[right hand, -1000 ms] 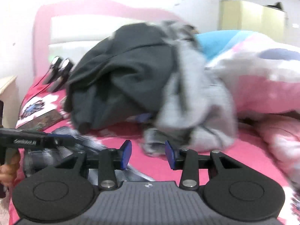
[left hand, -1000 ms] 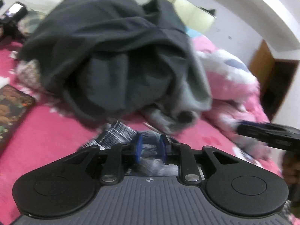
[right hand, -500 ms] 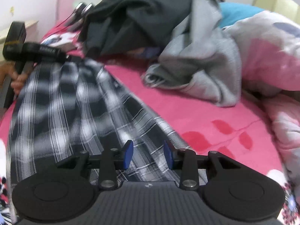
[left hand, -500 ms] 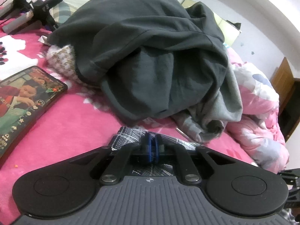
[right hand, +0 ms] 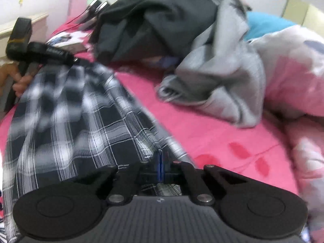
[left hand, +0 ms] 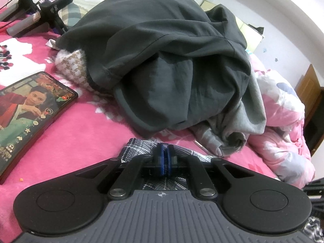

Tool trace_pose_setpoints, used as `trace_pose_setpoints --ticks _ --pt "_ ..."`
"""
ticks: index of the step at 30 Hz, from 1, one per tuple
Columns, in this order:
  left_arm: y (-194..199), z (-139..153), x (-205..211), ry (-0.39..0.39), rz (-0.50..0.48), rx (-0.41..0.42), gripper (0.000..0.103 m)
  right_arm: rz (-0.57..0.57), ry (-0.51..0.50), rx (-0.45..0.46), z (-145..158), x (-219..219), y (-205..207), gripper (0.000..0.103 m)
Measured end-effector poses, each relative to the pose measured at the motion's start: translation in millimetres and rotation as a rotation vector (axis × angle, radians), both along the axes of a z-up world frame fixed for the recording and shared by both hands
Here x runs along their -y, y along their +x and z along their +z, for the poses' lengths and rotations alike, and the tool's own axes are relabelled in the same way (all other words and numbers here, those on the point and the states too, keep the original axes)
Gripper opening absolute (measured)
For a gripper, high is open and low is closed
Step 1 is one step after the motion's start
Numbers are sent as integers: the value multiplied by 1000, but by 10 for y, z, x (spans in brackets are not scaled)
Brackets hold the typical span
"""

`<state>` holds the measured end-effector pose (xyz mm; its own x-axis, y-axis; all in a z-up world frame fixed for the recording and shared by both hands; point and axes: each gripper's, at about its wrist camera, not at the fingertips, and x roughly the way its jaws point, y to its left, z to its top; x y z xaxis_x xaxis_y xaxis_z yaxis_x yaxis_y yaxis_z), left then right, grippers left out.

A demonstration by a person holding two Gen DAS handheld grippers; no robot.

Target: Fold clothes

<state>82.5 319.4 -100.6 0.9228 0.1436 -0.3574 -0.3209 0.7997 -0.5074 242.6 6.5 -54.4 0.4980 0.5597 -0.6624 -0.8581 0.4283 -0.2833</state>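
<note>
On pink bedding (left hand: 85, 137), both tongs, left (left hand: 164, 154) and right (right hand: 161, 162), clamped on plaid cloth (right hand: 66, 125); no legible writing.

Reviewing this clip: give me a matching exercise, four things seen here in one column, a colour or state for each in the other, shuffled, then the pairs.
1. phone
2. plaid garment
3. dark sweatshirt
4. bed cover

a. heaped in a pile
b. bright pink
c. screen lit, lying flat
d. pinched by both grippers

Pairs: 1-c, 2-d, 3-a, 4-b
</note>
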Motion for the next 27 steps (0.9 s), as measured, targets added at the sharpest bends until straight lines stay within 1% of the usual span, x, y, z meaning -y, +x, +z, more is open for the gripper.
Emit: trace_pose_setpoints --ticks 4,8,11,14,17,18,19,20,22,24,25,26,27 --pt "20 23 45 35 5 -11 7 -29 -15 67 42 -54 84 0" --pt "26 24 51 41 7 -16 7 -42 -39 95 -56 -127 210 0" --pt "29 18 47 38 3 -16 7 -57 -51 77 -206 -143 316 0" --pt "33 12 42 34 -2 -16 7 -75 -46 6 -401 -131 430 0" --pt "35 7 40 31 -5 -15 7 -136 65 -100 -426 -9 590 1" --pt "35 8 41 31 -5 -14 7 -169 120 -159 -409 59 669 3" --pt "35 9 40 30 -6 -14 7 -219 195 -251 -384 162 783 5" --pt "36 9 40 30 -7 -14 7 -274 273 -341 -378 275 897 7" --pt "39 10 42 31 -6 -15 7 -423 400 -460 -414 486 1077 11" --pt "46 7 47 35 -5 -17 7 -551 529 -609 -482 722 1254 11" --pt "47 7 48 37 -5 -17 7 -619 603 -661 -495 856 1311 11" --pt "41 7 50 37 -6 -14 7 -676 667 -670 -460 990 1316 12" --pt "35 9 50 35 -10 -10 7 -708 718 -666 -401 1113 1300 12"
